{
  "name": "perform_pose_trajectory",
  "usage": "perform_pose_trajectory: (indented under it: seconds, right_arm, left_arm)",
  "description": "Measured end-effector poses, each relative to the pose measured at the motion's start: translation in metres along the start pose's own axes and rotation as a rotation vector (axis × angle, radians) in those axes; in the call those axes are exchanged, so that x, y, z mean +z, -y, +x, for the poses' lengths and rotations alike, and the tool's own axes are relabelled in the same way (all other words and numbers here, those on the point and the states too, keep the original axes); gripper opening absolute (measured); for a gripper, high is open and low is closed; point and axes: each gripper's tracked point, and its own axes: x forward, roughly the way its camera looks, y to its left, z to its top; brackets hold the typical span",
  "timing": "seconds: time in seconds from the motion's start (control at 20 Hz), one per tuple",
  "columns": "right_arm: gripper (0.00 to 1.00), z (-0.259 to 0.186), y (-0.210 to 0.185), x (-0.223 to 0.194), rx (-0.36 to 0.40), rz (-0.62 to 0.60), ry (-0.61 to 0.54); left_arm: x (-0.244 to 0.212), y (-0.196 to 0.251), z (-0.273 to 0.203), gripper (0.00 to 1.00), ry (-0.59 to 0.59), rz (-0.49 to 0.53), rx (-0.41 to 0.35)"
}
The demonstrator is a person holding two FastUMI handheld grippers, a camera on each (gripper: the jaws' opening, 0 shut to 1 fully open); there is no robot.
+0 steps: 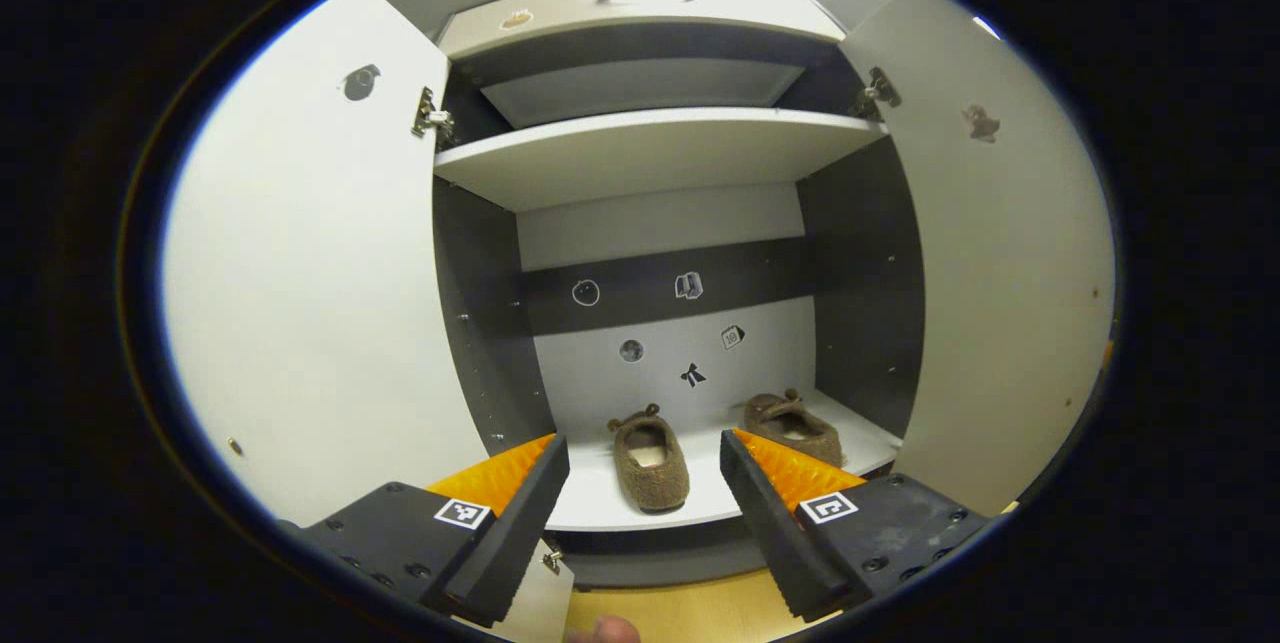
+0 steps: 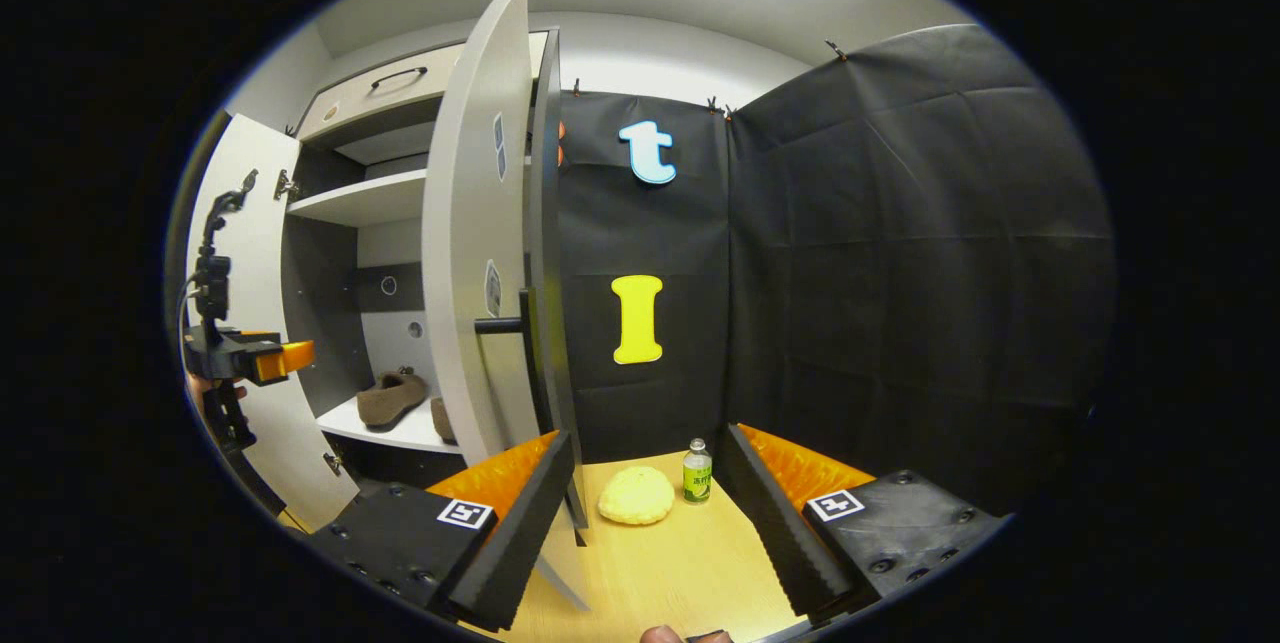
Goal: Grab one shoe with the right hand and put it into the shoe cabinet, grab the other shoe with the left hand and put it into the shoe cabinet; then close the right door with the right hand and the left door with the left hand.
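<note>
In the left gripper view, the left gripper (image 1: 645,483) sits at the bottom centre with its jaws spread and nothing between them. It faces straight into the open cabinet (image 1: 650,148). Both shoes are in: one shoe (image 1: 650,468) lies at lower centre on the bottom shelf, the other shoe (image 1: 792,428) just to its right, nearer the back. The left door (image 1: 310,273) fills the left of the frame and the right door (image 1: 1010,293) the right, both swung wide.

In the right gripper view, the right gripper (image 2: 645,493) is at the bottom centre, jaws also spread and empty. The right door (image 2: 480,253) stands edge-on just left of centre, its dark handle (image 2: 498,326) sticking out toward the middle. The shoes (image 2: 392,400) show at lower left inside the cabinet. At far left is the left gripper (image 2: 285,358), held by a hand.

By my reading the shoe steps are done and the door closing is in hand. The next move calls for the right gripper to get onto the door's outer face and push it shut.

On the floor at lower centre lie a yellow lump (image 2: 636,495) and a small bottle (image 2: 697,472), both beyond the door and seemingly clear of its swing. The left gripper near the opening may need to draw back.
</note>
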Motion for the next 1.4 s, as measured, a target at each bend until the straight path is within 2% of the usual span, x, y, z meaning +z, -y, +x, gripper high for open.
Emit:
perform_pose_trajectory:
  seconds: [0.1, 0.35, 0.65, 0.7, 0.75, 1.1, 1.4]
  right_arm:
    - [0.98, 0.010, -0.002, 0.004, 0.003, 0.011, 0.004]
    - [0.98, 0.030, -0.008, 0.014, 0.017, 0.028, 0.010]
    - [0.98, 0.030, -0.017, 0.014, 0.006, 0.046, 0.017]
    - [1.00, 0.028, -0.020, 0.012, 0.004, 0.038, 0.022]
    - [0.98, 0.026, -0.024, 0.013, 0.003, 0.036, 0.024]
    - [0.98, 0.016, -0.053, 0.010, 0.016, 0.039, 0.021]
    - [0.98, 0.011, -0.090, 0.006, 0.087, 0.039, 0.016]
  left_arm:
    - [0.005, 0.000, -0.026, 0.96, 0.026, -0.012, -0.003]
    - [-0.004, -0.005, -0.078, 0.97, 0.032, -0.009, -0.007]
    - [-0.022, -0.022, -0.114, 0.96, 0.015, 0.005, -0.010]
    - [-0.024, -0.026, -0.118, 0.96, 0.013, 0.011, -0.007]
    - [-0.026, -0.029, -0.122, 0.96, 0.010, 0.014, -0.005]
    - [-0.039, -0.033, -0.137, 0.96, -0.014, -0.018, -0.021]
    - [-0.050, -0.033, -0.138, 0.97, -0.046, -0.020, -0.028]
